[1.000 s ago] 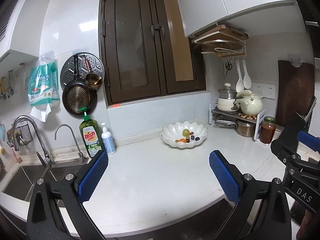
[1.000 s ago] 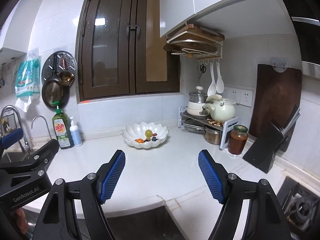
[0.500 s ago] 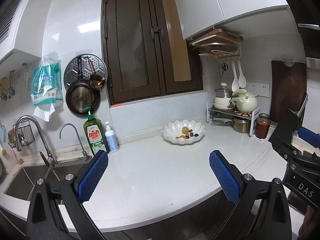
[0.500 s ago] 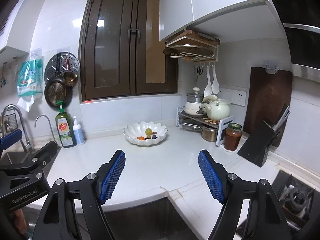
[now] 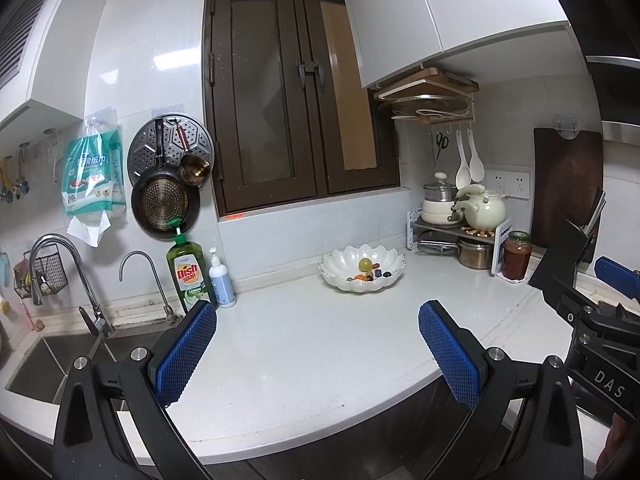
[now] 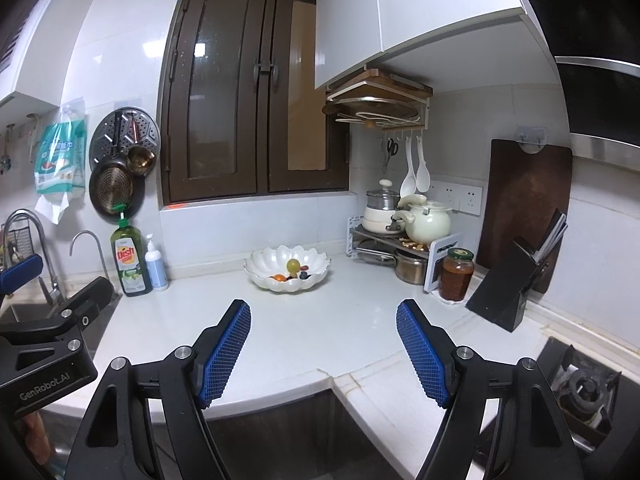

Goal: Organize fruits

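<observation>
A white scalloped bowl (image 5: 362, 270) sits at the middle of the frame on the white bench (image 5: 304, 344), close to the back wall below a dark-framed window (image 5: 296, 120). Inside it lie the fruits (image 5: 365, 265): one round green-yellow one on top, with a small orange one and a few dark ones beside it.

My left gripper (image 5: 316, 354) fills the lower part of its view, jaws spread wide and nothing between them, well short of the bowl. My right gripper (image 6: 323, 350) is likewise at the lower middle of its view, jaws spread and empty, over the bench edge.

To the bowl's left stand a green dish soap bottle (image 5: 189, 274) and a white pump bottle (image 5: 221, 280); further left, at the lower left of the frame, is the sink (image 5: 36, 364). To the bowl's right stand a rack with pots (image 5: 460, 228), a jar (image 5: 517, 255) and a black knife block (image 6: 510, 284).
</observation>
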The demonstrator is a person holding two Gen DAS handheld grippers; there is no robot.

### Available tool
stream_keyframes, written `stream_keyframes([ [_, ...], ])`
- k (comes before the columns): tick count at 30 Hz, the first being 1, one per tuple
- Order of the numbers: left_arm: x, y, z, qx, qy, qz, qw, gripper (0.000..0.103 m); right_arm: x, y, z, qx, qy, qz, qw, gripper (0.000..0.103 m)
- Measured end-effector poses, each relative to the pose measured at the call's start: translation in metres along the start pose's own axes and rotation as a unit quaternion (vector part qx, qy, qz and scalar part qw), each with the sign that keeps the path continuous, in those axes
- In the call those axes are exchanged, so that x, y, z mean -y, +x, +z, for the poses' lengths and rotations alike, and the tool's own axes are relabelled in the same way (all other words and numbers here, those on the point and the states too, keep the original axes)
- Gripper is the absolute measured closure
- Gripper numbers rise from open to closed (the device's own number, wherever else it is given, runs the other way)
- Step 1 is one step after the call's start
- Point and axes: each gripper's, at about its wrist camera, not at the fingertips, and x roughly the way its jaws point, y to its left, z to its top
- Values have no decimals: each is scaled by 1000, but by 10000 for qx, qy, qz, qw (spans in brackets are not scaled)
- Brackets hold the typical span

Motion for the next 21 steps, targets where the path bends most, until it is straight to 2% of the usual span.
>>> stream_keyframes([
  [21,0,-7,3,31,-13,-12,10000,0,2,-4,1,26,-49,37,10000,27],
])
